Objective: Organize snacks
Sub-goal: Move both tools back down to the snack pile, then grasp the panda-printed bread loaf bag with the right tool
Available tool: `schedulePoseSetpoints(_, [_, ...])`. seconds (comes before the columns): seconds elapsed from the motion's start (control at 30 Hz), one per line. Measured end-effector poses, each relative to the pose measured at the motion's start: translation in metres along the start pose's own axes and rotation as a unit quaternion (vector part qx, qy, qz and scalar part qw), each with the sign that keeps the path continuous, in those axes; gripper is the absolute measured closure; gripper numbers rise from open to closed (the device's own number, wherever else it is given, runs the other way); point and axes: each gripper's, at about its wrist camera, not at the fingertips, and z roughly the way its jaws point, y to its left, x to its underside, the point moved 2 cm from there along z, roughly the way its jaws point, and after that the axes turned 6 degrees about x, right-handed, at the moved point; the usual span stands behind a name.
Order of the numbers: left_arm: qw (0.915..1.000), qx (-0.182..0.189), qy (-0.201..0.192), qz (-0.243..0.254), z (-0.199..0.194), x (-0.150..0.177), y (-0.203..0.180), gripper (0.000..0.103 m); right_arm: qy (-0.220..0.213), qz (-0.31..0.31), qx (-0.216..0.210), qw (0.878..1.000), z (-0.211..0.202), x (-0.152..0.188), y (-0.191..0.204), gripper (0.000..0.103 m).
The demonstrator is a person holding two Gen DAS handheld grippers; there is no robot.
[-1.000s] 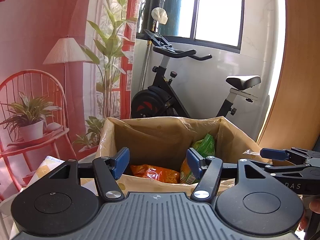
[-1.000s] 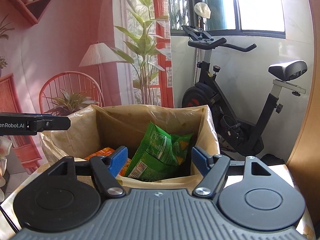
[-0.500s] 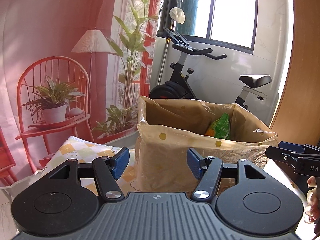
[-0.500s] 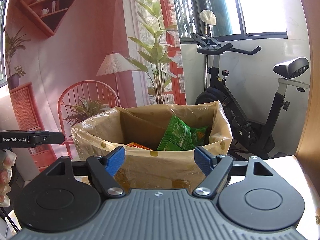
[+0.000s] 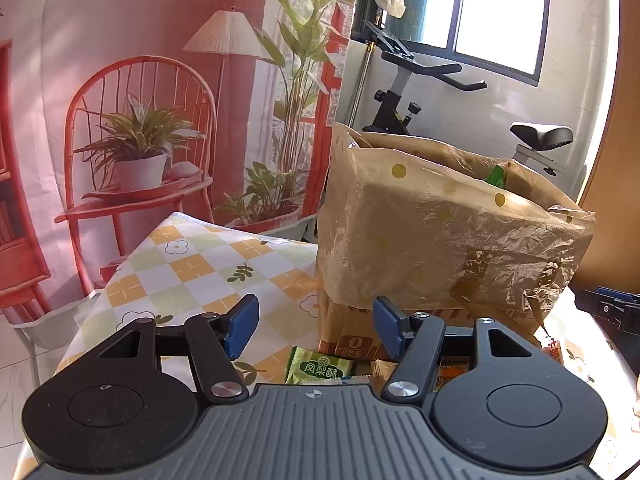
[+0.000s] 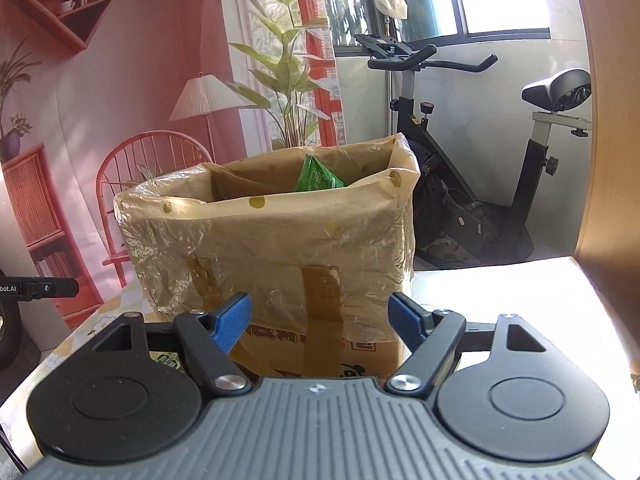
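Left claw (image 5: 314, 330) gapes above green snack packet (image 5: 320, 368).

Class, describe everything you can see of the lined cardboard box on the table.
The cardboard box stands upright on the checked tablecloth, open at the top. A crinkled translucent bag with yellow dots lines it and folds down over its sides. Brown tape strips show beneath. A green snack packet pokes above the rim.

- My left claw (image 5: 314, 328): matt black plastic arms, blue ribbed pads, shiny metal pivot screws.
- Cardboard box (image 6: 320, 344) lined with crinkled, glossy plastic film (image 6: 272, 240) (brown tape beneath).
- Green snack packet (image 5: 320, 368): glossy wrapper.
- Worktop (image 5: 192, 268): smooth checked cloth.
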Motion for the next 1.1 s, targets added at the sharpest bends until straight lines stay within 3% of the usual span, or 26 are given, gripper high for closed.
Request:
schedulePoseSetpoints(0.2, [0.9998,0.005,0.019,-0.004,0.012,0.017,0.001,0.038,0.040,-0.014,0.024,0.999,0.014,0.030,-0.014,0.025])
schedulePoseSetpoints(0.4, [0.9994,0.006,0.033,-0.001,0.019,0.025,0.002,0.038,0.091,-0.001,0.050,0.995,0.042,0.053,-0.032,0.016])
schedulePoseSetpoints(0.7, [0.9983,0.007,0.058,-0.006,0.031,0.032,0.007,0.038,0.149,-0.011,0.053,0.987,0.068,0.070,-0.032,0.014])
schedulePoseSetpoints(0.77, [0.9977,0.010,0.066,-0.013,0.033,0.036,0.009,0.038,0.159,-0.023,0.055,0.986,0.073,0.074,-0.027,0.015])
schedulePoseSetpoints(0.9, [0.9964,0.013,0.080,-0.025,0.037,0.043,0.015,0.038,0.155,-0.034,0.064,0.985,0.070,0.080,-0.018,0.028])
schedulePoseSetpoints(1.1, [0.9945,0.015,0.099,-0.031,0.045,0.052,0.018,0.038,0.152,0.004,0.037,0.988,0.048,0.083,-0.002,0.030])
